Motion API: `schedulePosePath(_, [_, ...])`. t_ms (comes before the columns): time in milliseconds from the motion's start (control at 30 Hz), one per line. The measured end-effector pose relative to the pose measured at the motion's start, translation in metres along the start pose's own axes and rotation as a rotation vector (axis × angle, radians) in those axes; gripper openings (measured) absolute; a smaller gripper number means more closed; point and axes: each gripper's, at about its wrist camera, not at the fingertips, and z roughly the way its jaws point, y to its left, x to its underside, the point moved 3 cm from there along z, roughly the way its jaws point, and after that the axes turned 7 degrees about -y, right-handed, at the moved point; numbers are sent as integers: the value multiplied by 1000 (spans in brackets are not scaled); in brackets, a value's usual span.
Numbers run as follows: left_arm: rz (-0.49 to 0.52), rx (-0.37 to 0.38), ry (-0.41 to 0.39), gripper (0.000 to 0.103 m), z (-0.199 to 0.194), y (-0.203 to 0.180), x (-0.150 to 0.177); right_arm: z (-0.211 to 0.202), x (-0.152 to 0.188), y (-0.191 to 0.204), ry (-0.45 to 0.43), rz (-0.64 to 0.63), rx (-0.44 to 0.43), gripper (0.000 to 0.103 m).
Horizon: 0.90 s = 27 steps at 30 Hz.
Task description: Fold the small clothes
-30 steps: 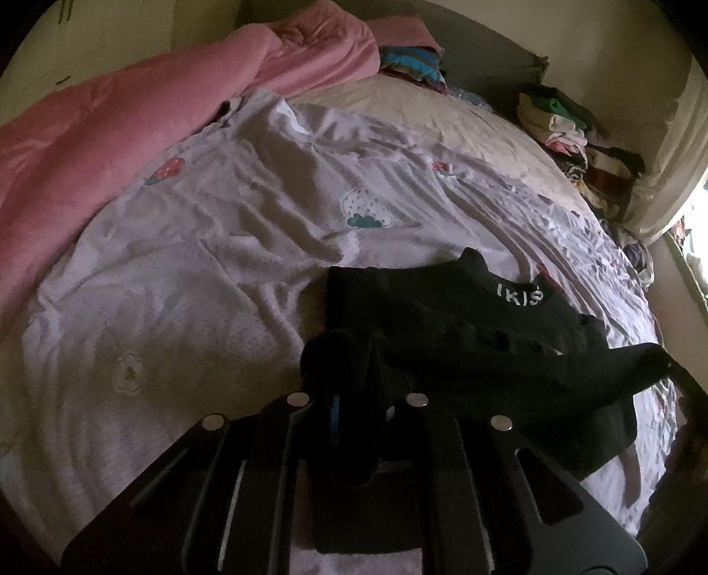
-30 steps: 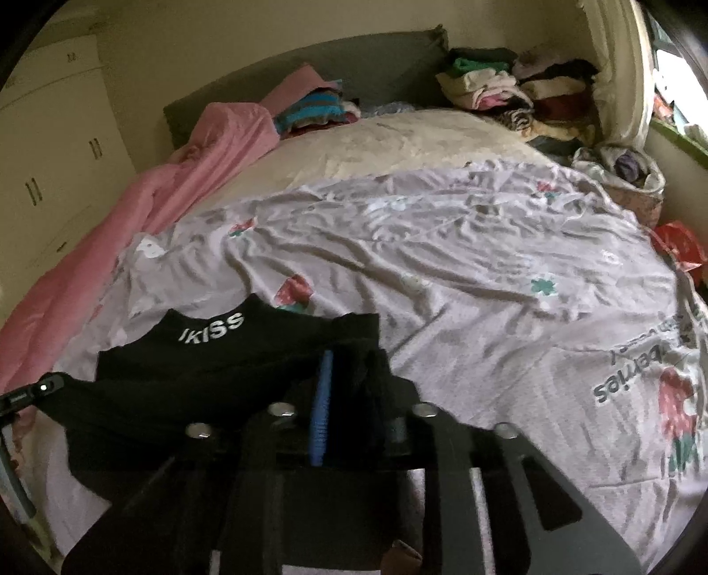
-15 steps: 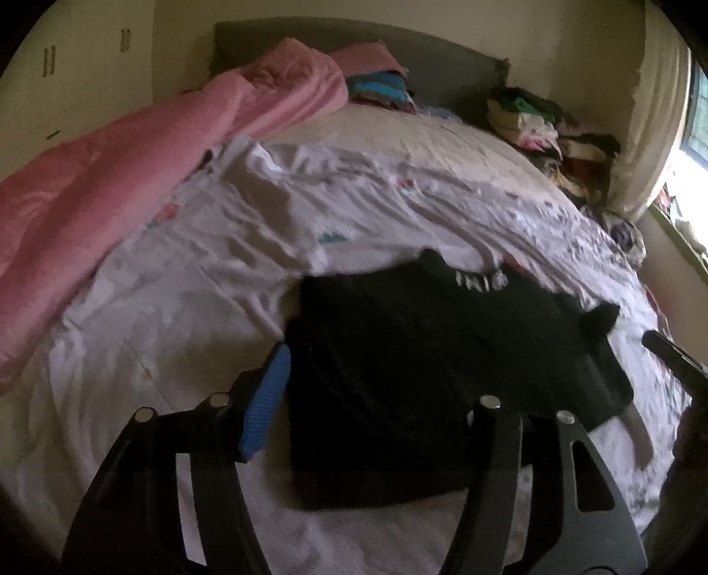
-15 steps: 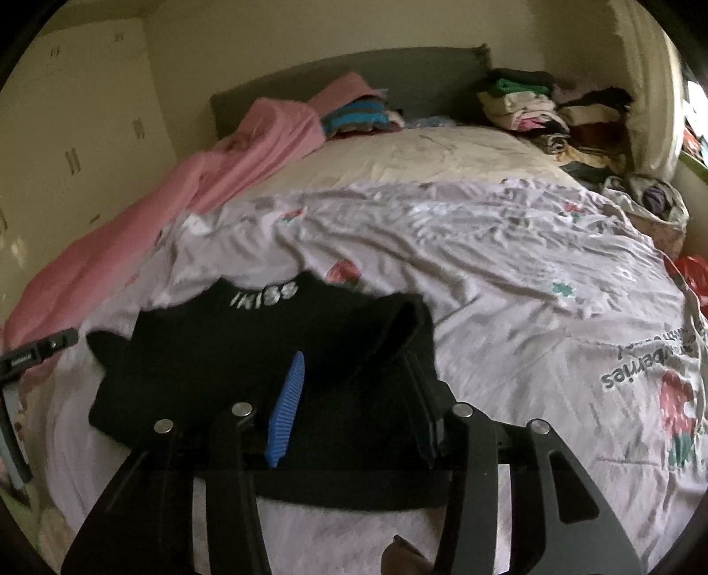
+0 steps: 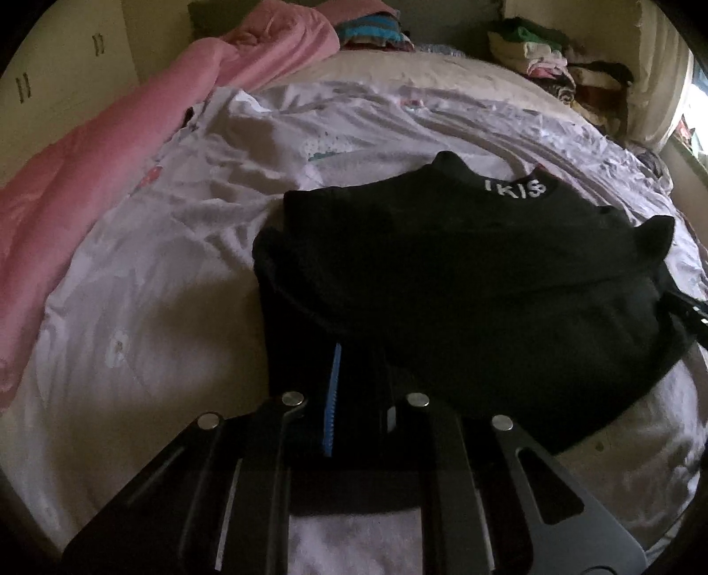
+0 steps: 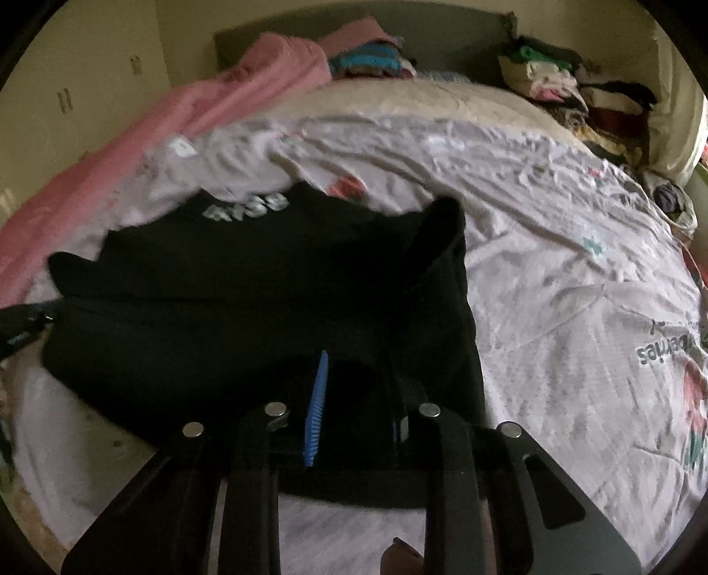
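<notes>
A small black garment [image 5: 464, 274] with white collar lettering lies spread on the pale printed bed sheet [image 5: 155, 287], its left side doubled over. My left gripper [image 5: 358, 389] sits low at the near left edge, its jaws closing with a bunch of black cloth pinched between the blue pad and the other finger. In the right wrist view the same garment [image 6: 248, 300] fills the centre. My right gripper [image 6: 358, 398] is at its near right edge, jaws closing, with black cloth gripped between them. Each view shows the tip of the other gripper at its side edge.
A pink quilt [image 5: 110, 155] runs along the left side of the bed. Stacks of folded clothes [image 5: 553, 66] sit at the far right corner, with more striped ones [image 5: 367, 31] by the headboard. Cream wardrobe doors [image 5: 57, 66] stand beyond the quilt. A fingertip [image 6: 398, 548] shows under the right gripper.
Both grippers released the cloth they held a second ago and opened wide over the flattened garment. Since then they have dropped lower and closed again on its near edge.
</notes>
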Motion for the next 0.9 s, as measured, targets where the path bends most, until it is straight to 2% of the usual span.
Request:
schedulePosePath(267, [11, -21, 16, 8, 29, 1, -20, 36, -25, -2, 10, 41, -20, 22])
schedulePosePath(367, [-23, -7, 15, 9, 37, 5, -27, 44, -37, -2, 3, 46, -19, 22])
schedulePosePath(533, [-76, -2, -8, 17, 45, 17, -47, 59, -57, -7, -9, 67, -18, 22])
schedulePosePath(700, [-189, 6, -101, 20, 37, 40, -67, 68, -76, -17, -45, 107, -14, 22])
schedulePosePath(800, [-241, 2, -143, 24, 29, 54, -69, 67, -82, -28, -66, 124, 22, 22])
schedulePosePath(833, [-251, 4, -140, 24, 29, 57, -68, 64, -83, -33, -76, 133, 34, 23])
schedulePosePath(900, [-269, 8, -119, 29, 34, 65, -63, 60, -82, -42, -89, 145, 49, 37])
